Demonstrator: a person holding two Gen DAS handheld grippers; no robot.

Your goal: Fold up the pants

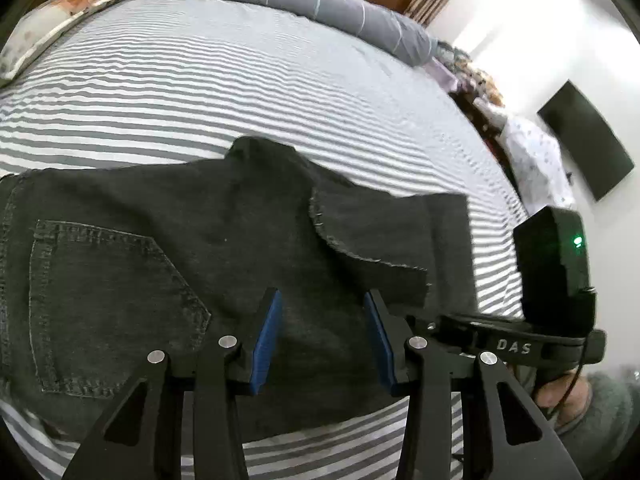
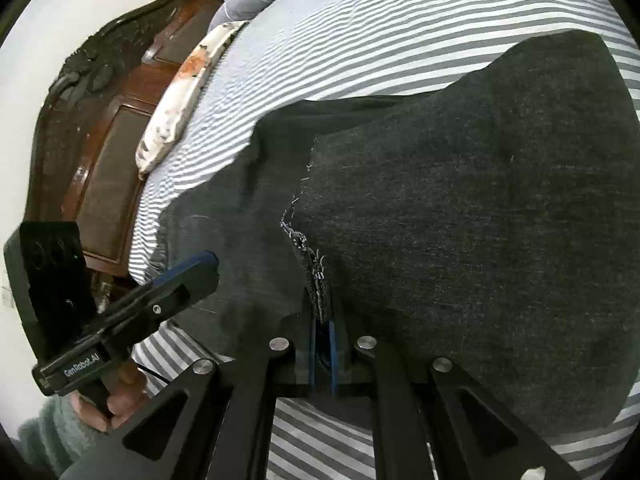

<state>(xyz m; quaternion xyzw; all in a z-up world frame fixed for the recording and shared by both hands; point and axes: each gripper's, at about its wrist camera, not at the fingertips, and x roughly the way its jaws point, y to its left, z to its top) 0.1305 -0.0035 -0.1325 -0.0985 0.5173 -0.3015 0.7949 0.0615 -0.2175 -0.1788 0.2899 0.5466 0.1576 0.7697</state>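
Matt dark denim pants (image 1: 224, 248) (frayed hem), striped cotton sheet (image 1: 240, 92), glossy carved wooden headboard (image 2: 100, 152)

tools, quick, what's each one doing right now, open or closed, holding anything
left tool: open above the pants, holding nothing.
right tool: closed on the pants' frayed hem.
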